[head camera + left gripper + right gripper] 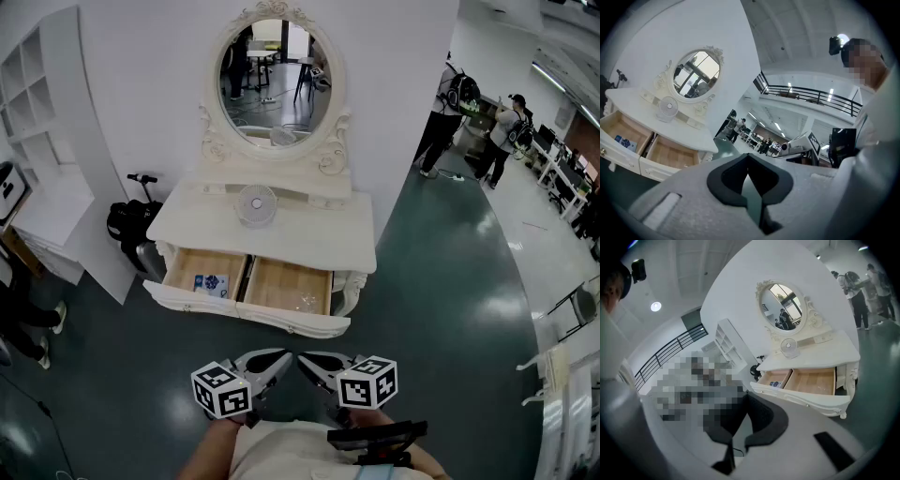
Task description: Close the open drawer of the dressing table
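While both drawers stand pulled out, the two grippers hang shut and empty.
Dressing table (309,230) sits at twelve o'clock against the wall, well apart from the grippers; its left drawer (187,267) holds a blue packet (212,283), the right drawer (281,286) beside it also open. Left gripper (277,359) and right gripper (311,361), at six o'clock, point nearly tip to tip, fingers closed on nothing.
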`<state>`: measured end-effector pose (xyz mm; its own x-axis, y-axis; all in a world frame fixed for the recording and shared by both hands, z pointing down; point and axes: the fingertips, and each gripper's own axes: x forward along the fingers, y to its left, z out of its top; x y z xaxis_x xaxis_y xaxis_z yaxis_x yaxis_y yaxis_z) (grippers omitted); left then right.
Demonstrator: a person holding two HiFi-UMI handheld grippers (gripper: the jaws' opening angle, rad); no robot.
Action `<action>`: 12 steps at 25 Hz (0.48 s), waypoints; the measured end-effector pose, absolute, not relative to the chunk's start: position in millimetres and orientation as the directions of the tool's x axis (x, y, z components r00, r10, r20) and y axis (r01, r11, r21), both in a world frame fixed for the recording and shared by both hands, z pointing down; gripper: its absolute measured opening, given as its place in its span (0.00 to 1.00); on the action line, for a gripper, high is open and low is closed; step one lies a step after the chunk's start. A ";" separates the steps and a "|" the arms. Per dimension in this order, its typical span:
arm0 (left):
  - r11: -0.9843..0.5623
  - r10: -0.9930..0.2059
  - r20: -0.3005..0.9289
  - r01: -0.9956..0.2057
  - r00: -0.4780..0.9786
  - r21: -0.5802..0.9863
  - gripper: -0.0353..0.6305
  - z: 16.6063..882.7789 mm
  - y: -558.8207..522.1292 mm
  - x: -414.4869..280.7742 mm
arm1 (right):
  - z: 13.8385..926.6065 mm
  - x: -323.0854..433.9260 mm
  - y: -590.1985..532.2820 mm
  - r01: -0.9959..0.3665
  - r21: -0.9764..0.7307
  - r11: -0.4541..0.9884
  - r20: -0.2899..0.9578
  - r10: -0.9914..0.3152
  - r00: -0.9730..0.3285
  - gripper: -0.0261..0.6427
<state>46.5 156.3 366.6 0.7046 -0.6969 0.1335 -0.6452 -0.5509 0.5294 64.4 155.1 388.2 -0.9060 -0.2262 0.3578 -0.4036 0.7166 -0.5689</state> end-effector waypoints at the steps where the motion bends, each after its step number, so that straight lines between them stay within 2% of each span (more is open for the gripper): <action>1: -0.550 -0.699 0.136 -0.650 0.702 0.525 0.07 367.0 154.0 44.2 | 389.0 62.1 152.8 -0.402 -0.565 0.721 0.359 -0.224 -0.906 0.06; 12: -0.543 -0.695 0.158 -0.656 0.701 0.525 0.07 374.8 154.0 42.3 | 393.4 58.1 153.1 -0.398 -0.550 0.734 0.374 -0.210 -0.904 0.06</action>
